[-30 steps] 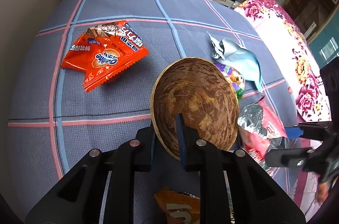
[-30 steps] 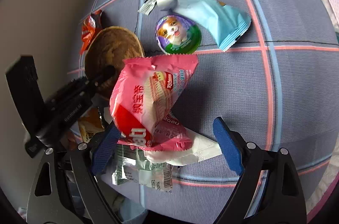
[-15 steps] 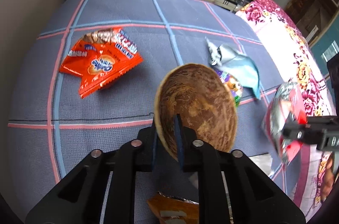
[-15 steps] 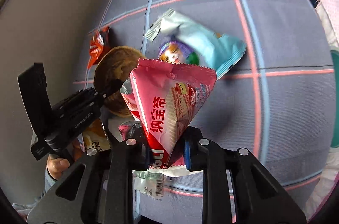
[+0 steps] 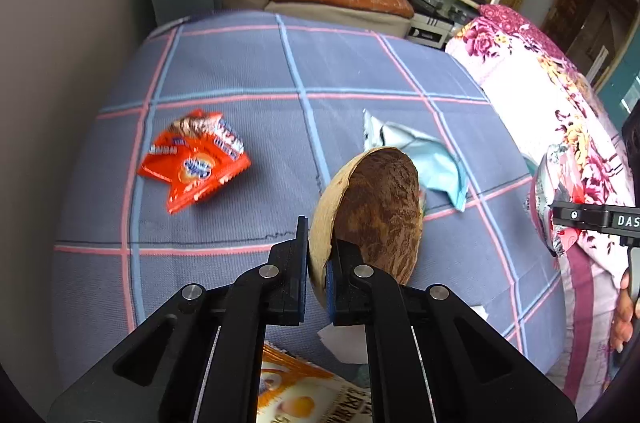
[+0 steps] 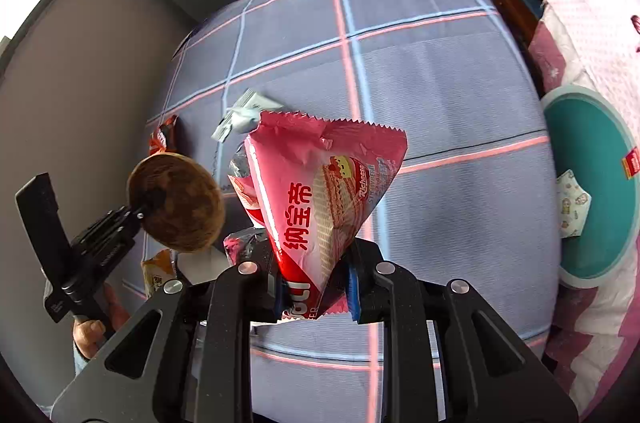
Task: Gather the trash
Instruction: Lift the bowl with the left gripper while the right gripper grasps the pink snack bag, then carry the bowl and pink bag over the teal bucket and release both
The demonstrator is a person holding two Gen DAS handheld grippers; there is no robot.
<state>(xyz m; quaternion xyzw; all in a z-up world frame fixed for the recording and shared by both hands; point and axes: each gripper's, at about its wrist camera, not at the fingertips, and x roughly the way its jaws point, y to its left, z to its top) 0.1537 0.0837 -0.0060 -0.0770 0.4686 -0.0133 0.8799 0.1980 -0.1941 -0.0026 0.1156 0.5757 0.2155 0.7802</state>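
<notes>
2 grippers are loaded at once above a blue-grey cloth with pink and pale blue check lines [image 5: 224,71]. The left gripper [image 5: 318,275] has its black fingers clamped tight on the rim of a round brown coconut-shell bowl [image 5: 380,211], which stands on edge, its mottled hollow turned toward the right of the left wrist view and clear of the cloth. From the right wrist view the same bowl [image 6: 176,201] shows as a dark disc at the end of the left tool, with a hand [image 6: 94,333] on the handle below it.

The right gripper [image 6: 314,287] is pinched narrow on the lower end of a pink foil wafer wrapper with red lettering [image 6: 324,199]; the wrapper fans upward from the jaws and hangs free of the cloth, with crumpled silver foil bunched at its left side.

Still lying on the cloth (3 pieces in plain sight): an orange snack wrapper [image 5: 194,163] well to the left of the bowl, a pale blue crumpled packet [image 5: 424,159] partly hidden just behind the bowl, and an orange-and-white packet [image 5: 304,395] under the left gripper's body. A teal round lidded bin [image 6: 588,183] sits off the cloth's right edge, against a pink floral bedcover [image 5: 532,91].
</notes>
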